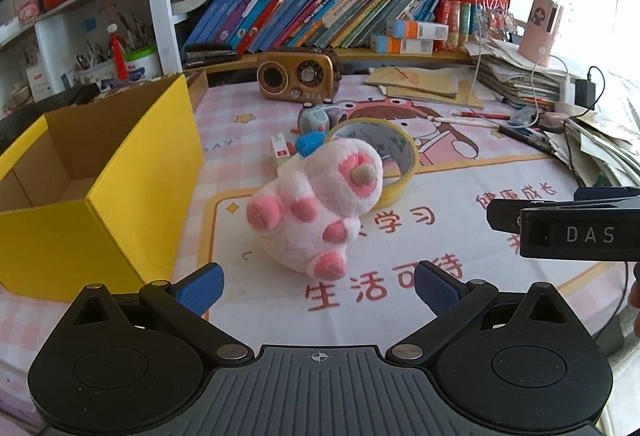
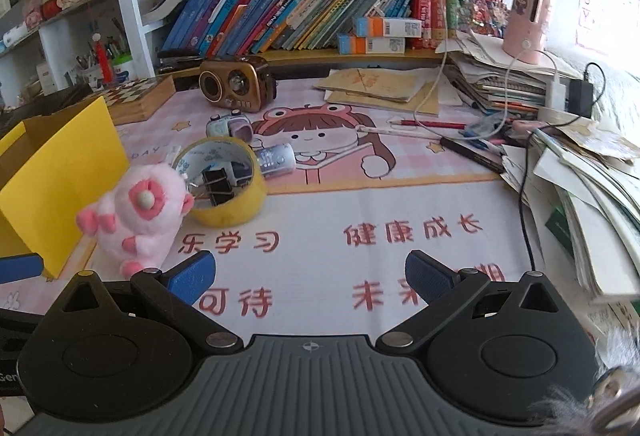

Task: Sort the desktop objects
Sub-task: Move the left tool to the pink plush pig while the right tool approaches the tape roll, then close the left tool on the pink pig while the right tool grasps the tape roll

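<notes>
Approach step, I judge: left gripper (image 1: 318, 286) spread wide, empty, plush toy (image 1: 316, 202) mid-frame just ahead. Right gripper (image 2: 310, 272) also released, holding nothing. Next: close on toy, carry to yellow box (image 1: 120, 192) at left.

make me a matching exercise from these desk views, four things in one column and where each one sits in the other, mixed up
Things:
1. plush toy
2. binder clip
3. retro radio
4. yellow box

Places:
A. inside the tape roll
B. far back, below the bookshelf
C. lying on the mat, ahead of the left gripper
D. at the mat's left edge

Pairs: 1-C, 2-A, 3-B, 4-D
</notes>
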